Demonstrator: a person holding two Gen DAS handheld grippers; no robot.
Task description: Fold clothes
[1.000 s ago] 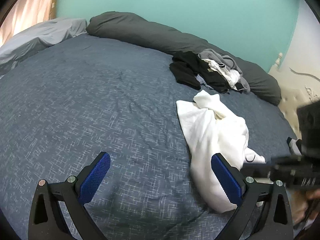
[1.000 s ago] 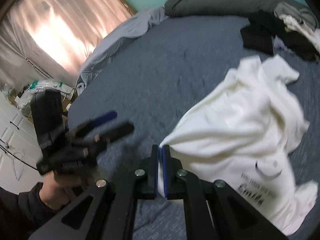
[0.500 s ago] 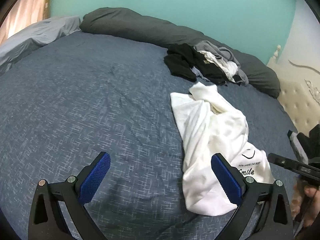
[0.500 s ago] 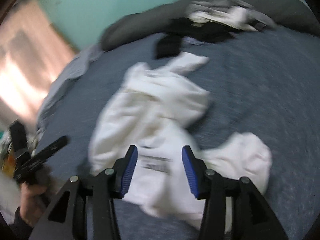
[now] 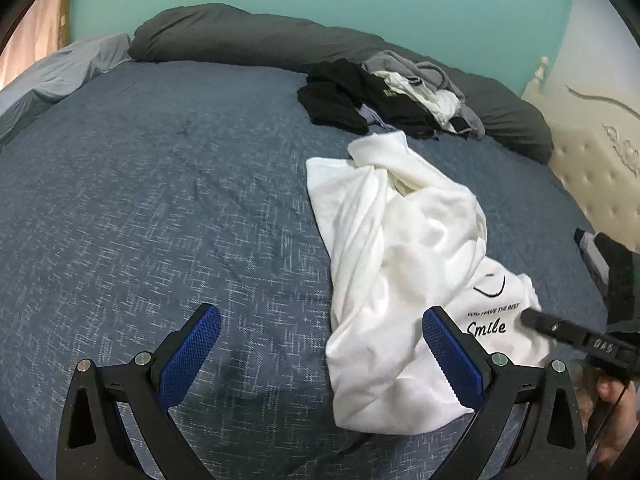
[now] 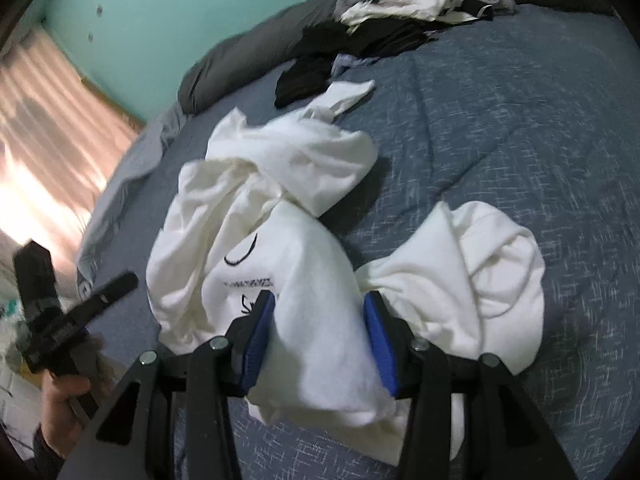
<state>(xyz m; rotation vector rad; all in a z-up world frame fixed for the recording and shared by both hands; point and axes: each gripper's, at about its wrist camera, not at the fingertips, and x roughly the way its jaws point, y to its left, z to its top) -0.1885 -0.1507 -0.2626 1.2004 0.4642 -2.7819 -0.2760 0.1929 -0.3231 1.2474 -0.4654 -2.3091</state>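
A crumpled white T-shirt [image 5: 400, 248] with a black "Smile" print lies on the blue bedspread [image 5: 160, 200], right of centre. My left gripper [image 5: 320, 354] is open wide above the bedspread; its right finger [image 5: 448, 356] overlaps the shirt's near edge and nothing is held. In the right wrist view the shirt [image 6: 288, 168] is bunched up, and my right gripper [image 6: 320, 340] stands open low over its printed part, with a fold of cloth between the blue pads [image 6: 260, 332]. Each gripper shows at the edge of the other's view: the right one [image 5: 560, 330], the left one [image 6: 80, 312].
A pile of black, grey and white clothes [image 5: 392, 96] lies at the far side of the bed against a dark grey rolled duvet [image 5: 260, 40]. A cream tufted headboard [image 5: 592, 160] is at the right, a grey pillow [image 5: 60, 72] at the left, a lit curtain [image 6: 40, 120] beyond.
My right gripper, shut on the shirt's edge a second ago, has opened and swung round over the printed part. The shirt has dropped flatter onto the bed. The left gripper stays open.
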